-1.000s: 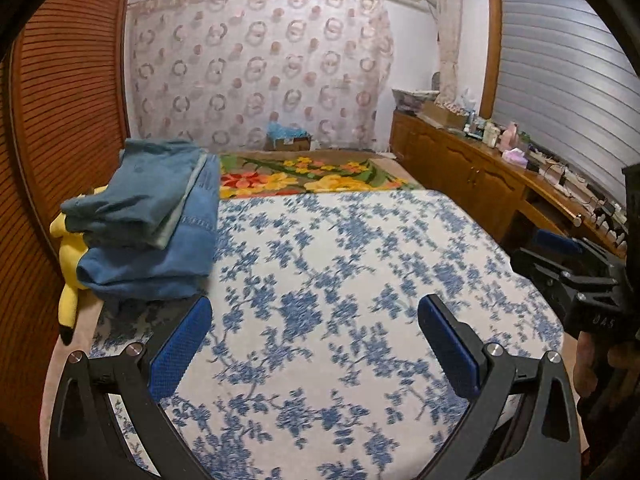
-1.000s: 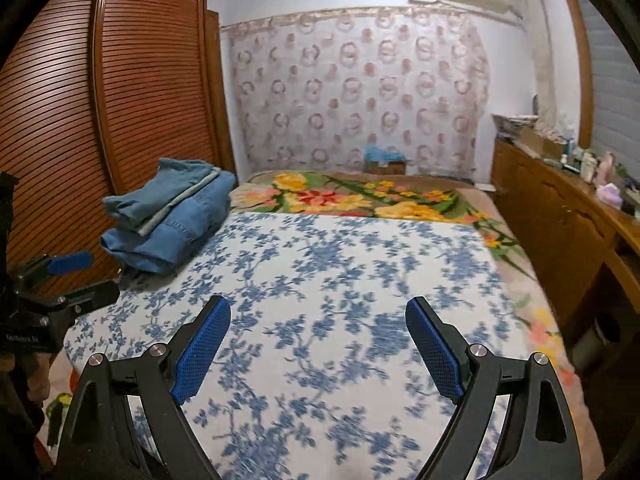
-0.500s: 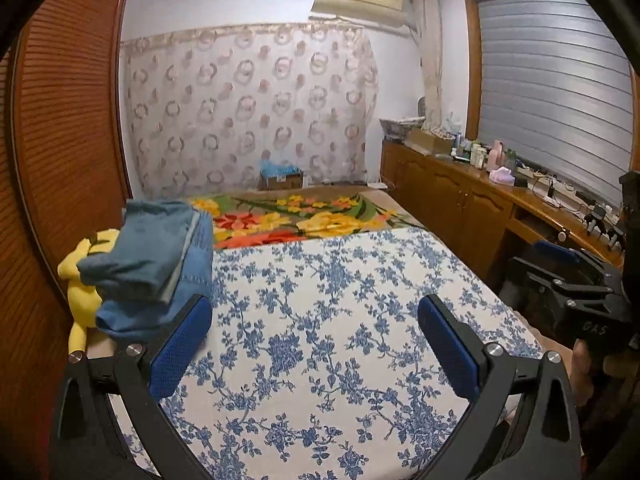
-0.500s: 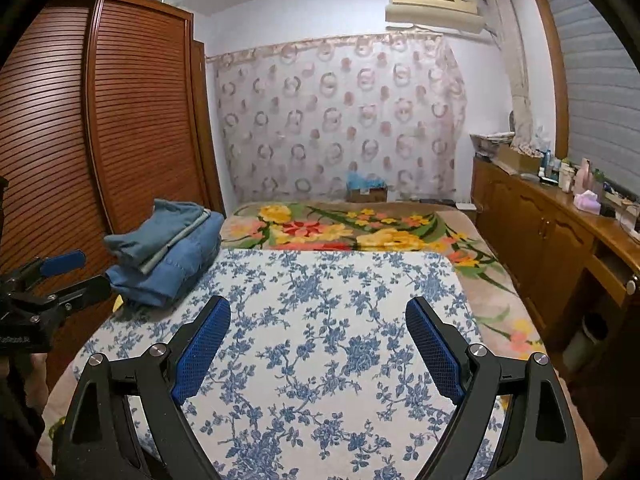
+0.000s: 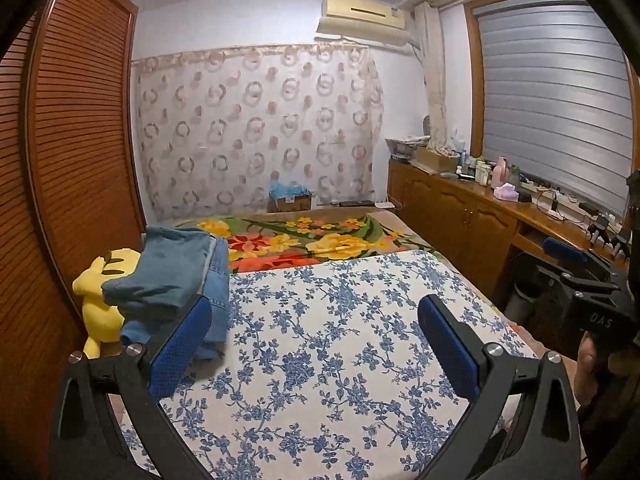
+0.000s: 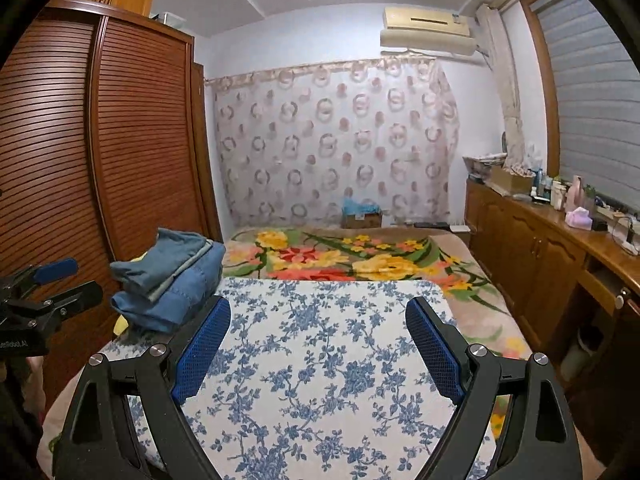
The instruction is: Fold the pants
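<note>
A stack of folded blue denim pants (image 5: 172,276) lies at the left edge of the bed, on the white sheet with blue flowers (image 5: 328,320). The stack also shows in the right wrist view (image 6: 176,276). My left gripper (image 5: 316,344) is open and empty, held above the sheet, with the stack just beyond its left finger. My right gripper (image 6: 316,344) is open and empty above the sheet. The right gripper also shows at the right edge of the left wrist view (image 5: 580,276), and the left gripper at the left edge of the right wrist view (image 6: 52,288).
A yellow plush toy (image 5: 100,300) sits left of the stack against the slatted wooden wardrobe (image 5: 68,184). A floral blanket (image 5: 304,244) covers the far bed. A wooden sideboard (image 5: 480,220) with small items runs along the right. A patterned curtain (image 5: 260,128) hangs behind.
Both grippers have risen and tilted up, so more wall and ceiling show and the bed sits lower in view. Both stayed open and empty. The pants stack has not moved.
</note>
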Motion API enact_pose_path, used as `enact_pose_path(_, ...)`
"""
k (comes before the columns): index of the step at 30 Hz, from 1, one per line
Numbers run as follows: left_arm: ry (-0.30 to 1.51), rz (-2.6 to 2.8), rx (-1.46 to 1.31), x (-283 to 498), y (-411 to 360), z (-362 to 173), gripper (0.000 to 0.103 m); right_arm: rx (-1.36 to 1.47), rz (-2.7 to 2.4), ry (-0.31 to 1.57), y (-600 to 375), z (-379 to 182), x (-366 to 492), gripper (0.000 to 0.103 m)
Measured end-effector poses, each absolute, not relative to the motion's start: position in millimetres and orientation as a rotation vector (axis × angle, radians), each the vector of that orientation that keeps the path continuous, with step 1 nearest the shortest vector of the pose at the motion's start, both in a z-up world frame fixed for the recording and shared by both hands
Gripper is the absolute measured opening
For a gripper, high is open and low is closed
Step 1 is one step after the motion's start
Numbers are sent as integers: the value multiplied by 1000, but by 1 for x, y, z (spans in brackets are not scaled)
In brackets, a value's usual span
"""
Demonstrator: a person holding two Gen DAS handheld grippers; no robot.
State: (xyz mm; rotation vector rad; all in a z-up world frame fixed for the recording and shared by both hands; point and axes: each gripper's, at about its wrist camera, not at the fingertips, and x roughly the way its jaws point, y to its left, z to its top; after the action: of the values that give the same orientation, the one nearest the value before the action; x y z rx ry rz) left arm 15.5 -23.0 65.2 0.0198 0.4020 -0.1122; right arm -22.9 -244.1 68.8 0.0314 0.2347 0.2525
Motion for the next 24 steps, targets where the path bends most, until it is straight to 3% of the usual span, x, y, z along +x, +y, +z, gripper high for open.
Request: enact_pose_path(24,405,-103,14,15,-20,63,103,24,255,238,-244,63,-22,90)
